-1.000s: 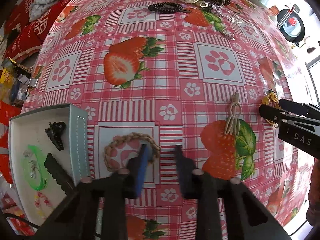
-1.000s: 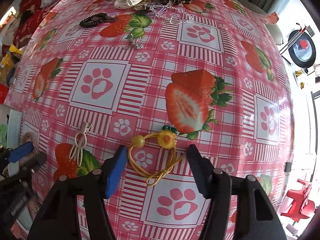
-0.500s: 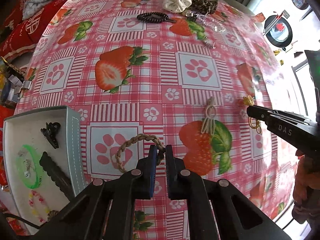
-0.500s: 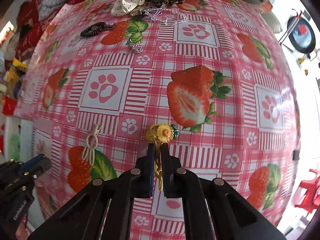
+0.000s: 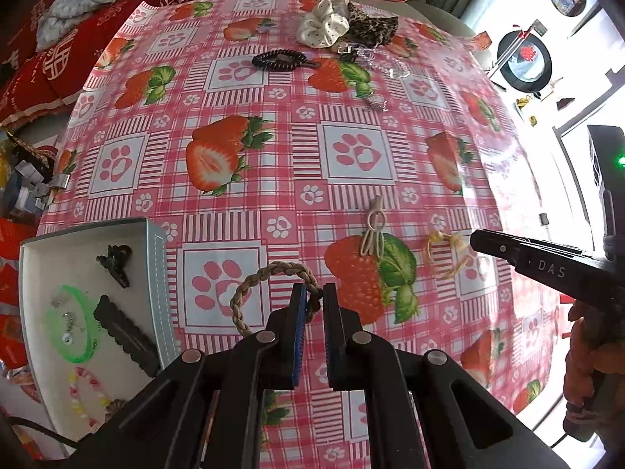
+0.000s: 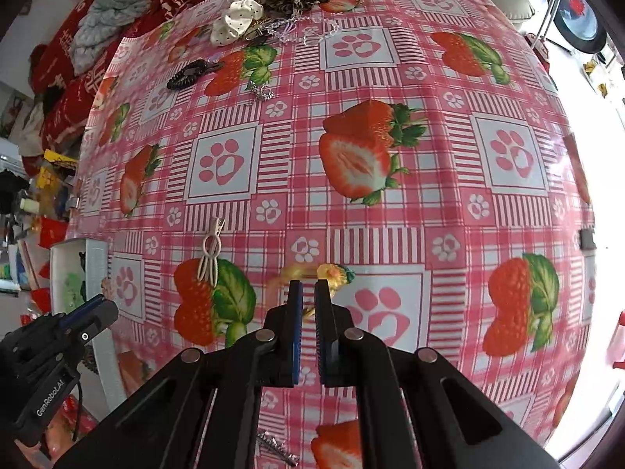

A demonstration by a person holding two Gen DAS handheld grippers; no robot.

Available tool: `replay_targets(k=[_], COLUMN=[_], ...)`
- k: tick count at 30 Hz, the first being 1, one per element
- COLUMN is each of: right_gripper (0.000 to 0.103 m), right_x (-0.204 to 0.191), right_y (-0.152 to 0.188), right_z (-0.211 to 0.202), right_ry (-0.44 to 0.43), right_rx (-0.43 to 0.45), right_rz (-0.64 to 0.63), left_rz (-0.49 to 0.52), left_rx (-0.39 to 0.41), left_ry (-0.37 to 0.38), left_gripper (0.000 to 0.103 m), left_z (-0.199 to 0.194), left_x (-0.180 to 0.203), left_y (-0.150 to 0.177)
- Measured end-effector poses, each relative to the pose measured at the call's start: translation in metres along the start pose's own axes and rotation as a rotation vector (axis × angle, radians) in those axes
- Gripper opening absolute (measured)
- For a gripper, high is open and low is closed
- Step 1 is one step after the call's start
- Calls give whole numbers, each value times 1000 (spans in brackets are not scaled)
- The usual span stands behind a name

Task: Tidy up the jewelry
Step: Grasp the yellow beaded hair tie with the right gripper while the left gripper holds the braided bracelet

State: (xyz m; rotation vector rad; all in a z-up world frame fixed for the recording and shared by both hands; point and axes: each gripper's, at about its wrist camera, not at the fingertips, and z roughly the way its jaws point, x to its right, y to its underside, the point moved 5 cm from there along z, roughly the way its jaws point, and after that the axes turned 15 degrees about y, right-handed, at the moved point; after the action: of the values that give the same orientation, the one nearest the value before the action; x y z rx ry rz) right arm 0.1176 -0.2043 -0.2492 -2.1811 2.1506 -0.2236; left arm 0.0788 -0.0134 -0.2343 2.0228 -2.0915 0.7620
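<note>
My left gripper (image 5: pixel 311 293) is shut on a braided tan bracelet (image 5: pixel 258 279) and holds it just right of the white tray (image 5: pixel 158 273). The tray holds a black claw clip (image 5: pixel 115 260), a green bangle (image 5: pixel 72 332), a long black clip (image 5: pixel 125 336) and a beaded bracelet (image 5: pixel 84 394). My right gripper (image 6: pixel 308 289) is shut on a yellow flower hair tie (image 6: pixel 332 275), which is blurred; it also shows in the left wrist view (image 5: pixel 445 250). A cream hair clip (image 5: pixel 373 230) lies on the cloth between the grippers.
At the table's far side lie a black coil hair tie (image 5: pixel 279 60), a white scrunchie (image 5: pixel 322 27), a leopard scrunchie (image 5: pixel 371 25), a clear chain (image 5: pixel 384 64) and a small silver piece (image 5: pixel 375 103). A small metal item (image 6: pixel 277 443) lies near the front edge.
Both grippers closed, the left on the braided bracelet and the right on the yellow hair tie. Both have since lifted their items off the cloth, and the hair tie now swings.
</note>
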Motion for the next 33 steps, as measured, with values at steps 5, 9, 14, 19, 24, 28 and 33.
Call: replay_targets(k=[5,9,14,19,24,28,33], right_gripper=[6,6,6,12,45,45,19], right_x=[-5,-4,-4,-1,-3,-10,-27], right_y=[3,9,17,19,15,14,12], right_z=[-11,-23,-32,-11,13,32,34], right_ry=[5,1,1,57,96,136,228], right_rx=[1,1,-8,-50,-60,-84,-38], right_rz=[-6,-1,9,22,15,-4,-104], left_rz=[21,34,60,63,69,76,82], left_rx=[3,7,7,4,2,-9,-23], left_ry=[12,21,20,16,9,8,13], left_gripper=[15,15,15,15,15,15,15], left_z=[-14,-27,-42,-52,-56,-54,-52], left_x=[7,10,12,10,11,12,17], left_y=[2,5,11,16,19,21,23])
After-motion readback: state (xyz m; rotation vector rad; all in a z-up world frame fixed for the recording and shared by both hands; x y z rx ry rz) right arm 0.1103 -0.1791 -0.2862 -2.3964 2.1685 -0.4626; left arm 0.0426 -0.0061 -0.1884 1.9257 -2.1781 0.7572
